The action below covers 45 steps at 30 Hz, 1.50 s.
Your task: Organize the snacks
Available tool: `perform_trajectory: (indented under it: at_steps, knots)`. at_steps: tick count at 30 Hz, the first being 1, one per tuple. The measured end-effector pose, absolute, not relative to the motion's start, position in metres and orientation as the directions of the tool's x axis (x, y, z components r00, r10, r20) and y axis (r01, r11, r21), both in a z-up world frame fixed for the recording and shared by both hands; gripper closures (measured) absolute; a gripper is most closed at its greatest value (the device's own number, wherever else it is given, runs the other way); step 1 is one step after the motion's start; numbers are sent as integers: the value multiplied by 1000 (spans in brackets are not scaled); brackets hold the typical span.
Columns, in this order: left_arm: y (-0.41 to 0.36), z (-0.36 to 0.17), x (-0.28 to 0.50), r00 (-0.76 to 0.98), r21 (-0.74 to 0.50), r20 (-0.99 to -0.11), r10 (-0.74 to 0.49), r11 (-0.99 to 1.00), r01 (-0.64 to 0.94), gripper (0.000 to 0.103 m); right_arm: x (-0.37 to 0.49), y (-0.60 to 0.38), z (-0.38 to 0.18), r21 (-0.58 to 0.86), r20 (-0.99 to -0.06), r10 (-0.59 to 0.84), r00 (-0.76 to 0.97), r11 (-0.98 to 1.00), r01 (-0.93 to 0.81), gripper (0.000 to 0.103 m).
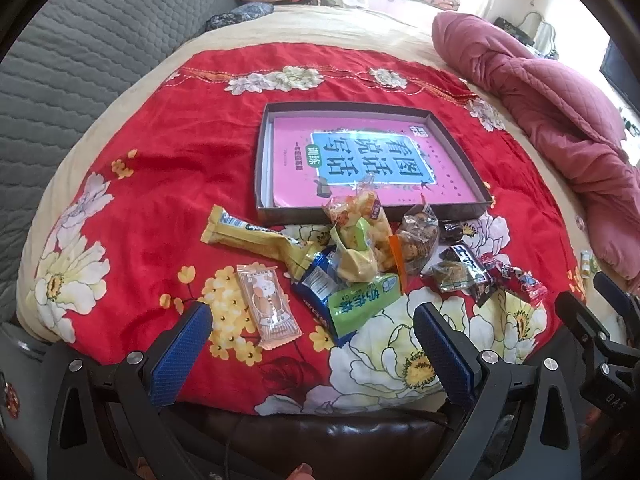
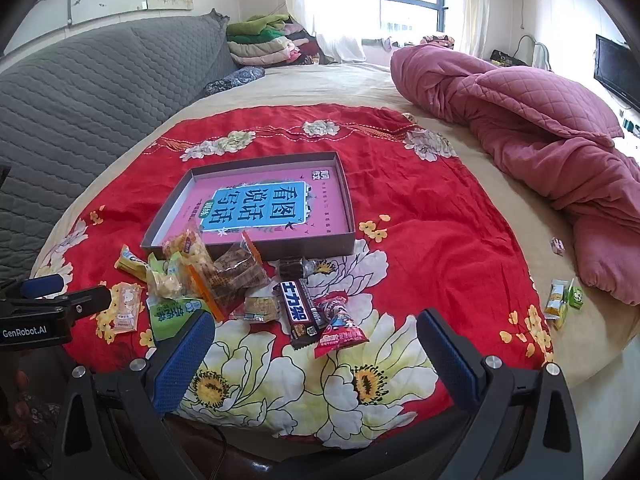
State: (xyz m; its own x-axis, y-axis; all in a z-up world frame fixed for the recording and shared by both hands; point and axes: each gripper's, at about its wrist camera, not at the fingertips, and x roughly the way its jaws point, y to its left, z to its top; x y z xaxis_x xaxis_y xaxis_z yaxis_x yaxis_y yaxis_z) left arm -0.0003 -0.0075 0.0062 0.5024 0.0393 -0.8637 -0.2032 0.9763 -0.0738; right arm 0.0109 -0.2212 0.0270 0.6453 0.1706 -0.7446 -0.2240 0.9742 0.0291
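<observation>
On left tool (image 2: 86, 298), "GenRobot.AI"; tray book (image 2: 256, 210), "看图说话写话"

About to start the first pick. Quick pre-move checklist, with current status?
1. left gripper open and empty: ok.
2. right gripper open and empty: ok.
3. shallow box free of snacks, only the pink book lying in it: ok.
4. Snack pile in front of the box, packets overlapping: not ok for a clean single grasp.
5. Chocolate bar lies flat, mostly clear on top: ok.
6. Stray packets off the red cloth, near the pink quilt: not ok, collect too.
</observation>
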Motion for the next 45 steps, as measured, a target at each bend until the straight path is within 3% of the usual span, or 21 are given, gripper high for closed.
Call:
perform_trajectory:
  at_steps: [22, 45]
  knots:
    - [-3, 2, 4, 524, -76, -851, 35, 979, -189, 2, 24, -222, 30, 62, -698, 221, 682, 966, -249, 2]
    - [50, -59, 22, 359, -109, -933, 7, 947, -301, 2, 61, -247, -9, 185, -778, 266, 569, 963, -197, 1]
